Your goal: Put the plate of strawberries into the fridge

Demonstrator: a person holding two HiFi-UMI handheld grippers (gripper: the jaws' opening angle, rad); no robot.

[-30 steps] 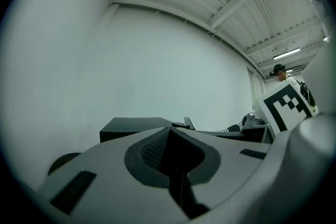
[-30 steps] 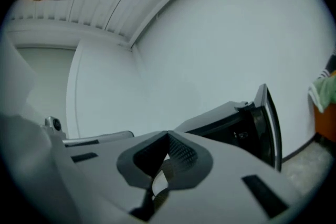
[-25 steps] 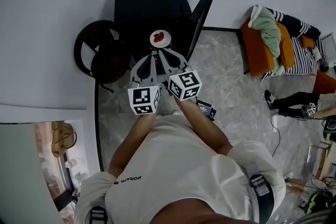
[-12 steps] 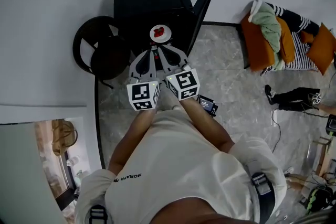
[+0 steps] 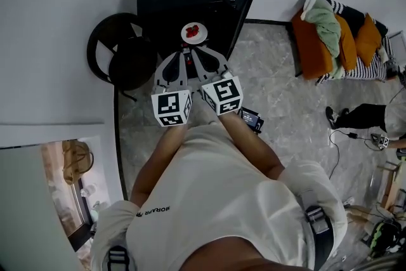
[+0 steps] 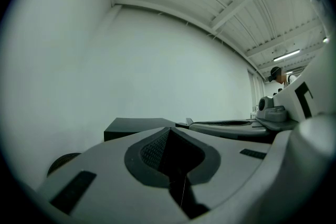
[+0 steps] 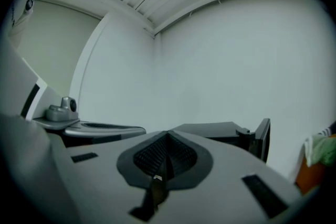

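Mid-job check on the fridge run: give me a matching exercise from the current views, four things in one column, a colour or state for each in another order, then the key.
Things:
1. plate
2. fridge door
3. cushions
4. right hand-held gripper

Colours or states:
A. orange, at the far right of the head view
B. jaws together
C. white, with strawberries on it
D. black, swung open

Pairs: 1-C, 2-D, 3-A, 4-B
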